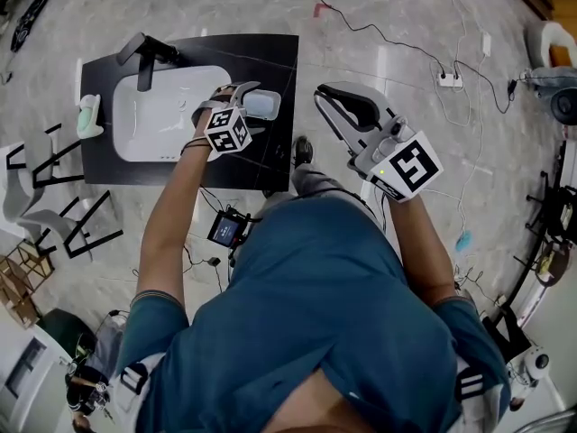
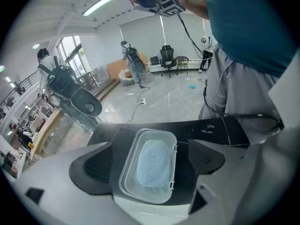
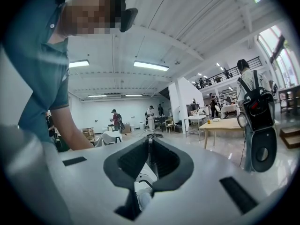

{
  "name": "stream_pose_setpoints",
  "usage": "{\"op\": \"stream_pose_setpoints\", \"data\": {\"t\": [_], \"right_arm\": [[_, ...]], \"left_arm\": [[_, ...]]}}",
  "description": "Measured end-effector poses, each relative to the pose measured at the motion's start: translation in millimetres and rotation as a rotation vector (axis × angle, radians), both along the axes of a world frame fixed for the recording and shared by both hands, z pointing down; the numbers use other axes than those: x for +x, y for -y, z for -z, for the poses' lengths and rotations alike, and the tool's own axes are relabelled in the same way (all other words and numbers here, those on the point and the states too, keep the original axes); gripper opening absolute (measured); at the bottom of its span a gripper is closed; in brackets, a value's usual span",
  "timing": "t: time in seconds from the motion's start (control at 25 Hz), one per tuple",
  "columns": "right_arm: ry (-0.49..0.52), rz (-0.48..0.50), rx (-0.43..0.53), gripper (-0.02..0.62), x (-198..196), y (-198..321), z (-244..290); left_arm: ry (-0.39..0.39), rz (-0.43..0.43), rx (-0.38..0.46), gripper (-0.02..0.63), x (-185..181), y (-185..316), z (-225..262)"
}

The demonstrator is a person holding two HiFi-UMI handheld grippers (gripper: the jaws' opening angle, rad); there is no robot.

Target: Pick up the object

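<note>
My right gripper (image 3: 149,149) hung nearest, off the counter (image 1: 279,52) and above the floor, jaws closed together on nothing. Further out, my left gripper (image 2: 150,161) stood wide open, one jaw on each side of the clear soap dish (image 2: 125,172), neither touching it. The dish held a pale blue soap (image 2: 152,163) and sat on the black counter beside the white sink (image 1: 153,115). The faucet (image 1: 144,57) stood beyond.

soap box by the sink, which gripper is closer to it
Left. The left gripper has jaws apart either side of the soap box; the right gripper is beyond the counter edge, jaws together.
</note>
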State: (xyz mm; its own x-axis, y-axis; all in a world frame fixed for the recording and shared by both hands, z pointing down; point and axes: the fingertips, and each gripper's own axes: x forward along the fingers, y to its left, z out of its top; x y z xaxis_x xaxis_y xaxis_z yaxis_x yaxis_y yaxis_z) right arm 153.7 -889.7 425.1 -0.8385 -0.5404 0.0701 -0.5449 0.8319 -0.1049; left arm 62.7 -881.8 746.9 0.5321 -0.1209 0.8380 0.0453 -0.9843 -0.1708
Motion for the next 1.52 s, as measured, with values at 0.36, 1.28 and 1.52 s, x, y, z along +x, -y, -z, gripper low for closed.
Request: {"op": "stream_pose_setpoints", "data": {"t": [0.36,1.28,1.52], "right_arm": [[-0.003,-0.007,-0.021,0.015,5,9,-11],[0.000,-0.016,-0.037,0.015,5,7,-15],[0.001,-0.014,-0.027,0.015,3,-4,-11]], "left_arm": [[0.123,-0.072,-0.068,0.505,-2,5,-42],[0.080,0.086,-0.188,0.400,-7,-9,-45],[-0.068,0.247,-0.184,0.400,-9,-16,-11]]}}
